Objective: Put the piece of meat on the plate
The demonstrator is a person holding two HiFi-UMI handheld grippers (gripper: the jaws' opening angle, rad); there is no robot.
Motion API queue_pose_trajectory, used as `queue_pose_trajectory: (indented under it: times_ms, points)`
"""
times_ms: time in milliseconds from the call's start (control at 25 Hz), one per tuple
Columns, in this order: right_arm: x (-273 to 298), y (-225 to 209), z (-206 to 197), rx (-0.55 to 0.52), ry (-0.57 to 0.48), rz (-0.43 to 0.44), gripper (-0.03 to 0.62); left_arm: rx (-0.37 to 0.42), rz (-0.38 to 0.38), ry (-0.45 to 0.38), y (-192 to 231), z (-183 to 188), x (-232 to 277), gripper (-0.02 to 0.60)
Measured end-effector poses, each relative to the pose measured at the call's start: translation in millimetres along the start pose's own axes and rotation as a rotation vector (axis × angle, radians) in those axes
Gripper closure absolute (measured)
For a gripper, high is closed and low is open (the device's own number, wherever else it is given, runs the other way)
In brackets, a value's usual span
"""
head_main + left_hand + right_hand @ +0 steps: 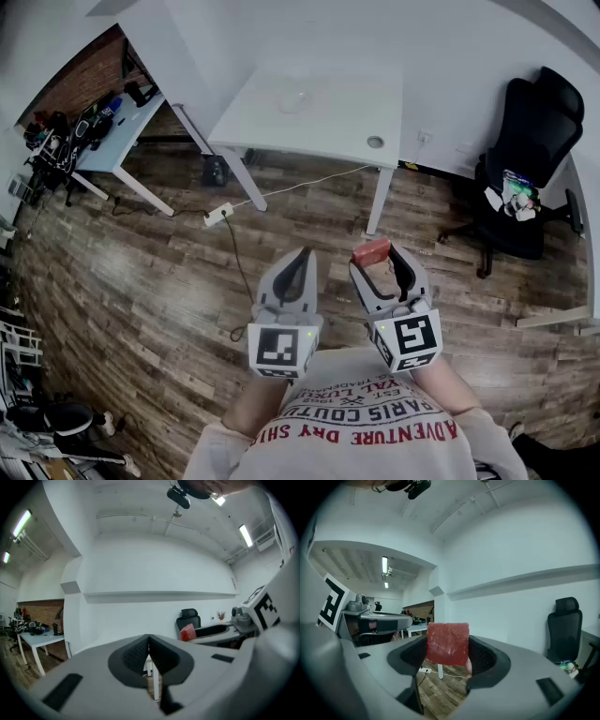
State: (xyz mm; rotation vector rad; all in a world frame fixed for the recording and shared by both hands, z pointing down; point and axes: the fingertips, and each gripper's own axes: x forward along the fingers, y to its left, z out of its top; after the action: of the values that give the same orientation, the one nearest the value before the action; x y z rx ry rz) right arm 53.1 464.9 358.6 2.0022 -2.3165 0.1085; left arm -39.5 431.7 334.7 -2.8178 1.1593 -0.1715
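My right gripper [381, 259] [447, 652] is shut on the piece of meat [371, 251] [447, 643], a red square slab standing upright between the pads. The left gripper view also catches the meat [188, 632] at the right. My left gripper [302, 255] [148, 641] is shut with nothing in it, and sits just left of the right one. Both are held level in front of the person, over the wooden floor. A pale round plate [292, 98] lies on the white table [328, 131], some way ahead of the grippers.
A black office chair [527, 159] stands at the right by the wall. Another desk [112, 141] with dark gear is at the far left. A power strip [217, 216] and its cable lie on the floor between me and the table.
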Motion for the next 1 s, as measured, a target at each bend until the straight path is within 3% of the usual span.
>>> queue_pose_trajectory:
  times_ms: [760,1000]
  points:
    - [3.0,-2.9,-2.0,0.042,0.002,0.021,0.310,-0.019,0.029,0.004,4.0,-6.3,0.7,0.574]
    - [26.1,-0.3,-6.7,0.051,0.030,0.019,0.310,-0.032,0.000,0.015,19.5,-11.9,15.9,0.574]
